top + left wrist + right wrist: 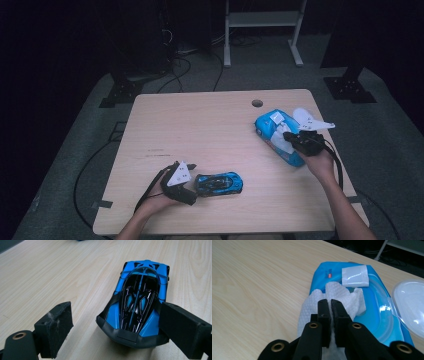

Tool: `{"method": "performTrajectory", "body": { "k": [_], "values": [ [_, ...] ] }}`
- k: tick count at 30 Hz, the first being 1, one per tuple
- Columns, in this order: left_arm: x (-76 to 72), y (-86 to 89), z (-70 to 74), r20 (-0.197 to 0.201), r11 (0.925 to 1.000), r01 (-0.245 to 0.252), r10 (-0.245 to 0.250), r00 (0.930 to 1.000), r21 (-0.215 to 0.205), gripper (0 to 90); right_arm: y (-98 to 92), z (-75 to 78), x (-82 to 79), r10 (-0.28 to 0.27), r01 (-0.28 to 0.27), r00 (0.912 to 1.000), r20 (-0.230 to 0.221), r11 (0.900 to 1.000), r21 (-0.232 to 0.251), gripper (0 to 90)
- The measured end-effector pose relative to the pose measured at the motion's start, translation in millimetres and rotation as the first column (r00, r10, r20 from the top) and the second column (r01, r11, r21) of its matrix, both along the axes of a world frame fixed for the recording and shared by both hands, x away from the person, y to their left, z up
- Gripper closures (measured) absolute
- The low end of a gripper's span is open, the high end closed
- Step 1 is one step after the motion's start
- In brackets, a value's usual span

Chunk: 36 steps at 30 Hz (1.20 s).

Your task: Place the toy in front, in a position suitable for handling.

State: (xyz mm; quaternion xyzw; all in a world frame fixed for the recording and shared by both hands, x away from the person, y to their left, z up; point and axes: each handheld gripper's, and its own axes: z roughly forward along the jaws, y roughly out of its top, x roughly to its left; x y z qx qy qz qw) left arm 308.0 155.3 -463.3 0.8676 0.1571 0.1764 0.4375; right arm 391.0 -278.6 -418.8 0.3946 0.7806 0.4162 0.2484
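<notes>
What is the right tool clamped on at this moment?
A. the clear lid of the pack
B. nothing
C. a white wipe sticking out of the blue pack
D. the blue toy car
C: in the right gripper view, the right tool has its jaws pinched on the white wipe drawn from the blue pack.

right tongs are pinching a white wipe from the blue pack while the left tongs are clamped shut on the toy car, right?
Not quite. The right tongs do pinch the white wipe from the blue pack, but the left tongs are open: in the left gripper view the toy car sits between spread jaws, with a clear gap to one of them.
</notes>
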Motion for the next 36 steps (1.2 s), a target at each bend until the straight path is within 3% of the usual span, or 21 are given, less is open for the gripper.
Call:
{"method": "performTrajectory", "body": {
  "k": [7,13,16,20,27,32,33,35,36],
  "values": [
    [0.7,-0.3,-0.5,-0.003,1.0,0.005,-0.005,1.0,-0.005,11.2,2.9,7.8,-7.5,0.036,-0.036,0.9993,-0.001,0.998,0.055,86.3],
    [1.5,-0.5,-0.7,-0.002,1.0,0.0,0.0,1.0,-0.005,11.0,12.8,20.0,-17.8,0.092,-0.093,0.9955,0.022,0.994,0.065,86.4],
    [2.3,-0.6,-1.2,-0.006,1.0,0.0,0.0,1.0,-0.009,10.8,22.6,29.8,-25.7,0.134,-0.137,0.9899,0.044,0.988,0.075,86.4],
    [3.9,-0.8,-1.7,-0.013,0.9999,0.003,-0.003,0.9999,-0.015,10.5,40.0,42.0,-37.2,0.205,-0.211,0.9758,0.074,0.974,0.078,86.4],
    [8.4,-1.1,-2.8,-0.049,0.9995,0.011,-0.012,0.9987,-0.029,10.0,74.8,48.0,-59.0,0.346,-0.352,0.9355,0.069,0.929,0.112,86.3],
    [8.1,-3.6,-2.4,-0.054,0.9992,0.027,-0.028,0.9981,-0.03,9.9,98.3,45.4,-72.5,0.446,-0.447,0.8942,0.041,0.882,0.151,86.2],
    [7.4,-4.0,-2.3,-0.058,0.9991,0.035,-0.036,0.9977,-0.026,9.7,103.3,44.3,-75.2,0.471,-0.47,0.8815,0.035,0.868,0.163,86.2],
    [6.0,-5.5,-4.0,-0.065,0.9987,0.049,-0.05,0.9966,-0.013,8.7,110.7,42.0,-78.8,0.502,-0.498,0.8647,0.025,0.851,0.164,86.1],
    [5.7,-6.1,-4.8,-0.067,0.9987,0.051,-0.051,0.9964,-0.011,8.8,115.3,40.1,-80.6,0.524,-0.518,0.8514,0.009,0.838,0.174,86.1]
  ]
}}
